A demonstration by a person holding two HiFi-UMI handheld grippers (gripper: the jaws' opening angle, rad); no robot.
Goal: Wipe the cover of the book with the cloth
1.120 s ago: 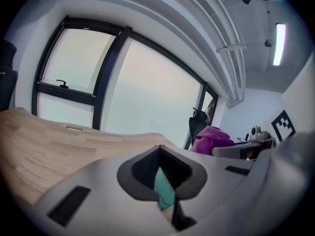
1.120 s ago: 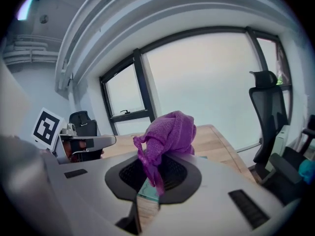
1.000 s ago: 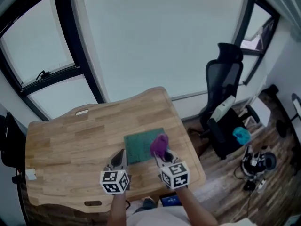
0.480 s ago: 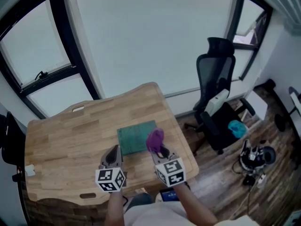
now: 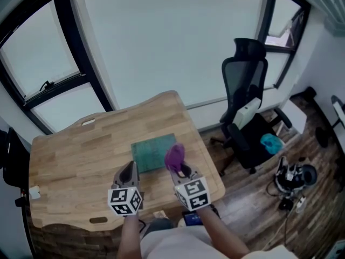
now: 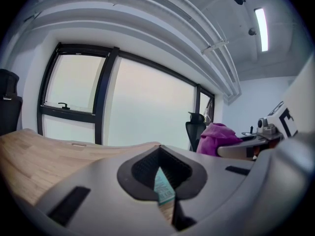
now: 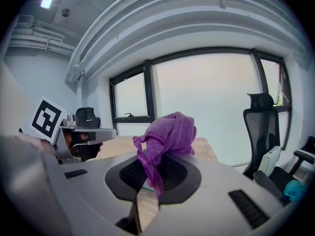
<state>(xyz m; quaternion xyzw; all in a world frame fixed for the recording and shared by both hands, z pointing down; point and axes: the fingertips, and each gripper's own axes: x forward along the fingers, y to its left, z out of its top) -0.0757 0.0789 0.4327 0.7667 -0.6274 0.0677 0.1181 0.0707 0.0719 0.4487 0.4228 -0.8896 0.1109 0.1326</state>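
My right tool [image 5: 181,170] pinches the purple cloth [image 5: 174,156]; left tool [image 5: 128,173] closed, empty; green book [image 5: 151,152] just ahead of both.

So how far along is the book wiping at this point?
Done: the purple cloth is pinched in the jaws of the right gripper. In hand: it hovers near the right edge of the green book, apparently off the cover; the left gripper is shut, empty. Left: the wiping; whether any happened, the cover doesn't show.

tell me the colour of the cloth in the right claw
Purple. The cloth shows best in the right gripper view, pinched in the right claw.
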